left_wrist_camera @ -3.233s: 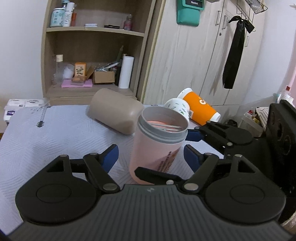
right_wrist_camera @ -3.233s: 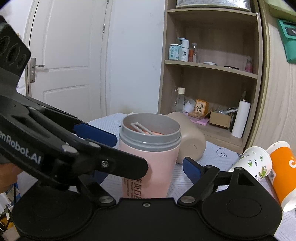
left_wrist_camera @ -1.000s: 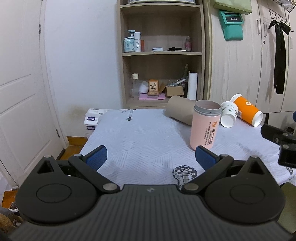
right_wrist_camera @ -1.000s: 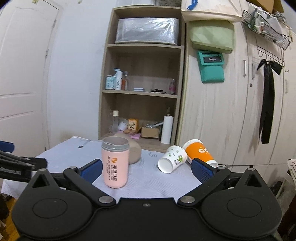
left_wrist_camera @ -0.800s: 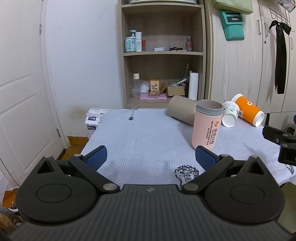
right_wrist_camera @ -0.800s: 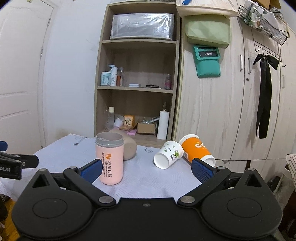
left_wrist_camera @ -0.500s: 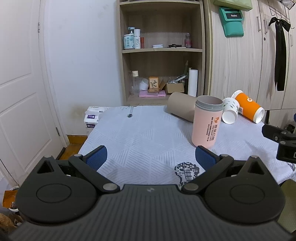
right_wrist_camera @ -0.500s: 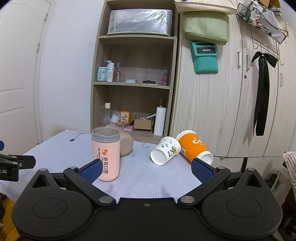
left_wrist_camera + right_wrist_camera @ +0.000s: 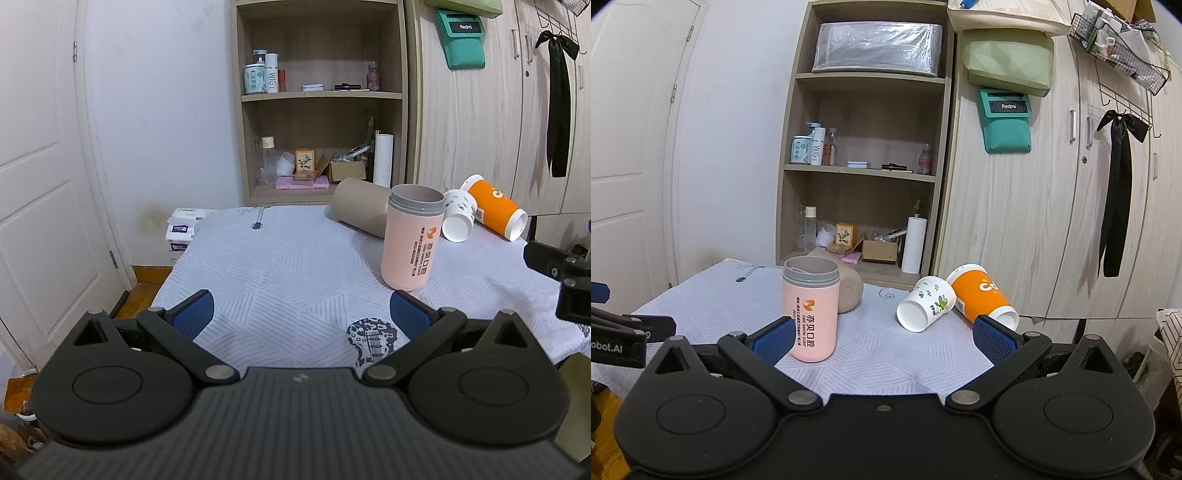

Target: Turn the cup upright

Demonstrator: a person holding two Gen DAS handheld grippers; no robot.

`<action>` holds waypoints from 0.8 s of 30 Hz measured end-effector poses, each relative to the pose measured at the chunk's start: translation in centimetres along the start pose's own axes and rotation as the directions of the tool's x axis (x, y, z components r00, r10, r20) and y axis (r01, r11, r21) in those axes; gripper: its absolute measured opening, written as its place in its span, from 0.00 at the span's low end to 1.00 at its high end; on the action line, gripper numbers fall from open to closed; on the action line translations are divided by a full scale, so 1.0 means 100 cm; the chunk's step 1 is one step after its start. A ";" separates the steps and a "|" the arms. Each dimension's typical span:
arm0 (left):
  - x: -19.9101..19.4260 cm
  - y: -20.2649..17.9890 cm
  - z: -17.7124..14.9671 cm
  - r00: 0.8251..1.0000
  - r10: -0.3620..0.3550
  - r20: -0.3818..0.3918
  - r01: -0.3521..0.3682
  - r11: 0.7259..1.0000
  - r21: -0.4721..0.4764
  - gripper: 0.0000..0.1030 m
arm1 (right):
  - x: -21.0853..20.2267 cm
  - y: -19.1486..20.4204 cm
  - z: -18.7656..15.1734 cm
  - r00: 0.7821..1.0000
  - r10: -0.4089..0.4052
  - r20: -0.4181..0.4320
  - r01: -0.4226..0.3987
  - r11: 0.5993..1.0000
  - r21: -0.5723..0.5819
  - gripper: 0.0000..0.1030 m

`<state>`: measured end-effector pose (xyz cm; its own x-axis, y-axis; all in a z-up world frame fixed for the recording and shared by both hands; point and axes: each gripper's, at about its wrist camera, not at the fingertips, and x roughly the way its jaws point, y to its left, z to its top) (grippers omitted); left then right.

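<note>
Pink cup (image 9: 412, 238) standing upright, mouth up, on the worktop (image 9: 288, 266), so judged finished. Behind the cup, lying on their sides: tan cup (image 9: 360, 210), white cup (image 9: 923, 308), orange cup (image 9: 980, 297). Left tool (image 9: 299, 314) and right tool (image 9: 882, 338) both spread wide and empty, held well back from the cup, probably to avoid knocking it

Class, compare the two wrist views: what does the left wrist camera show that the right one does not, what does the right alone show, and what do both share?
Left wrist only: the tissue packs beside the table and the guitar print on the cloth. Right wrist only: the wrapped box on the top shelf and the wire rack. Both: the upright pink cup, the tan cup, floral cup and orange cup lying down, with the left gripper and right gripper open.
</note>
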<state>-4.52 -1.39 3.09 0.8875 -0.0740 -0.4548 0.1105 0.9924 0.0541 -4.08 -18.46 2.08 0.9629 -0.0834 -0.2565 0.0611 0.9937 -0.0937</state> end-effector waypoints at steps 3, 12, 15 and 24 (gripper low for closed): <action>0.001 -0.001 0.001 1.000 0.002 -0.001 -0.002 1.000 0.005 1.00 | 0.000 0.000 0.000 1.000 -0.001 0.000 0.001 1.000 0.000 1.00; 0.001 -0.002 0.000 1.000 0.002 -0.003 -0.002 1.000 0.006 1.00 | -0.001 0.000 -0.001 1.000 0.000 -0.005 0.000 1.000 -0.001 1.00; 0.001 -0.001 -0.001 1.000 0.002 -0.004 -0.002 1.000 0.006 1.00 | -0.001 0.001 -0.001 1.000 -0.001 -0.007 0.001 1.000 -0.003 1.00; 0.000 0.000 -0.002 1.000 0.012 0.005 -0.012 1.000 0.001 1.00 | 0.000 0.001 -0.002 1.000 -0.003 -0.011 0.003 1.000 -0.007 1.00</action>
<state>-4.63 -1.34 2.89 0.8908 -0.0625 -0.4501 0.1004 0.9931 0.0608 -4.14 -18.41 1.92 0.9597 -0.0872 -0.2672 0.0620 0.9929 -0.1015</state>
